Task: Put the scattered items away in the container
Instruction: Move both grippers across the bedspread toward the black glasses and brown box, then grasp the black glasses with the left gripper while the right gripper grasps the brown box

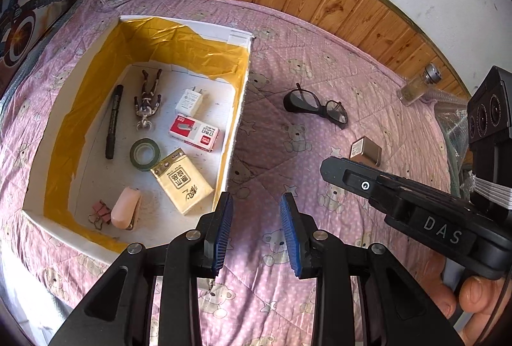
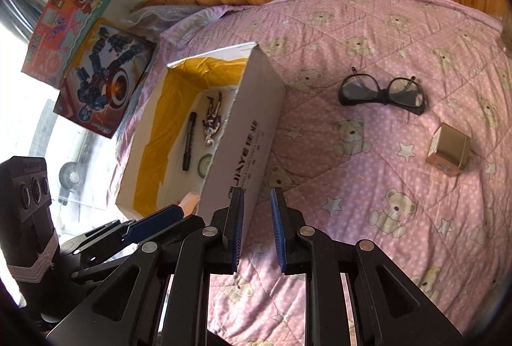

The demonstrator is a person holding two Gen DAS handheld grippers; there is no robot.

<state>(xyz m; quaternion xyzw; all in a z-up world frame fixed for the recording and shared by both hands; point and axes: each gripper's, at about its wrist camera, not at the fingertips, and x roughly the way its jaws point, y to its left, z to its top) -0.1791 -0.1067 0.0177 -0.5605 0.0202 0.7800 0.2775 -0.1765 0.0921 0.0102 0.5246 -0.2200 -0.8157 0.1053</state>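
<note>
1. Left gripper (image 1: 256, 230) hung over the quilt (image 1: 320, 58) just right of the container (image 1: 238, 109), jaws apart, holding nothing. Right gripper (image 2: 257, 230) sat near the container's outer wall (image 2: 243, 134), jaws also apart and empty.
2. Still out on the quilt: glasses (image 2: 382, 93) to the far right of the box, small tan box (image 2: 448, 154) nearer and further right, glass jar (image 1: 419, 86) at the far right edge.
3. Risk: the glasses lay flat with thin arms, so a pinch on one lens could twist the frame or let it slip.
4. Risk: the soft quilt might give under the pads and snag fabric.
5. Risk: the jar looked tipped near the bed edge; a nudge might roll it off.
6. Risk: the two grippers were close and could collide.
</note>
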